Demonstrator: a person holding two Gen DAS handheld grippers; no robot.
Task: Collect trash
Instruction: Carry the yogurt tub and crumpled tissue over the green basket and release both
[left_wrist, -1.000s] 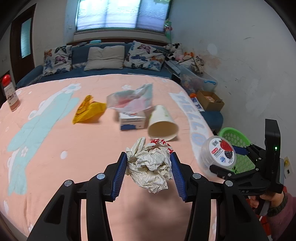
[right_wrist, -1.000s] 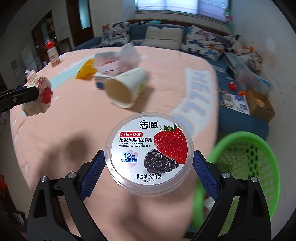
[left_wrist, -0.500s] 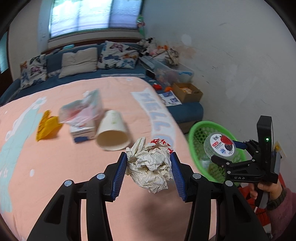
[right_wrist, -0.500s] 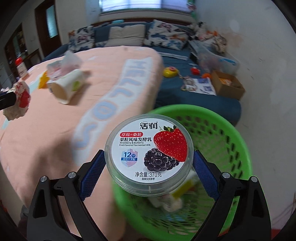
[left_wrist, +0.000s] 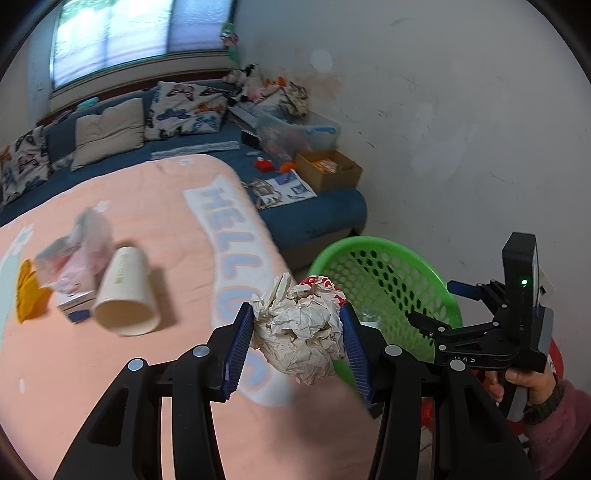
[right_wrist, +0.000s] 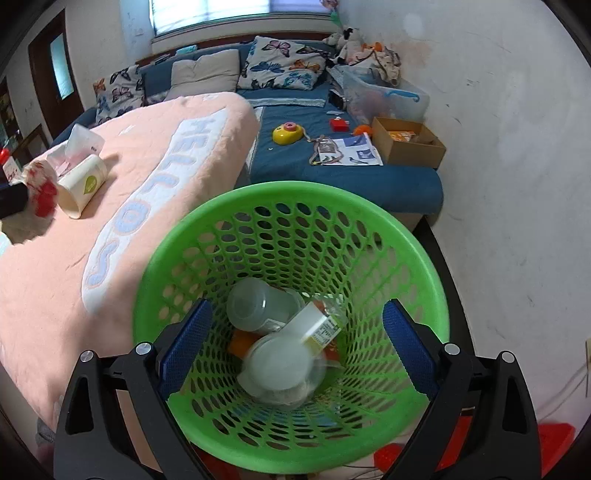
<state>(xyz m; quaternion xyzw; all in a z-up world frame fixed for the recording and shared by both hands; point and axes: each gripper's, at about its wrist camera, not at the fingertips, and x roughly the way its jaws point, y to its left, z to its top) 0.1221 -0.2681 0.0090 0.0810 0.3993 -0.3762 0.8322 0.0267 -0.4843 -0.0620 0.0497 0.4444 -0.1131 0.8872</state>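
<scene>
My left gripper (left_wrist: 297, 334) is shut on a crumpled white paper ball (left_wrist: 295, 347) with red print, held over the pink bed's right edge beside the green basket (left_wrist: 369, 243). In the right wrist view the paper ball (right_wrist: 40, 188) shows at the far left. My right gripper (right_wrist: 297, 349) hangs open above the basket (right_wrist: 295, 188), nothing between its blue pads. The yogurt tub (right_wrist: 280, 365), blurred, sits inside the basket on a clear bottle (right_wrist: 258, 302) and other wrappers. The right gripper (left_wrist: 439, 302) also appears over the basket rim, with a hand on its handle.
On the pink blanket (left_wrist: 166, 192) lie a tipped paper cup (left_wrist: 125, 295), a clear plastic bag on a small box (left_wrist: 74, 254) and a yellow wrapper (left_wrist: 27, 295). Behind the basket: a blue mattress with toys, papers and a cardboard box (right_wrist: 406, 144); a white wall to the right.
Both grippers swung right, from over the bed to the basket. The right gripper let go of the yogurt tub, which now lies in the basket. The left still grips the paper ball.
</scene>
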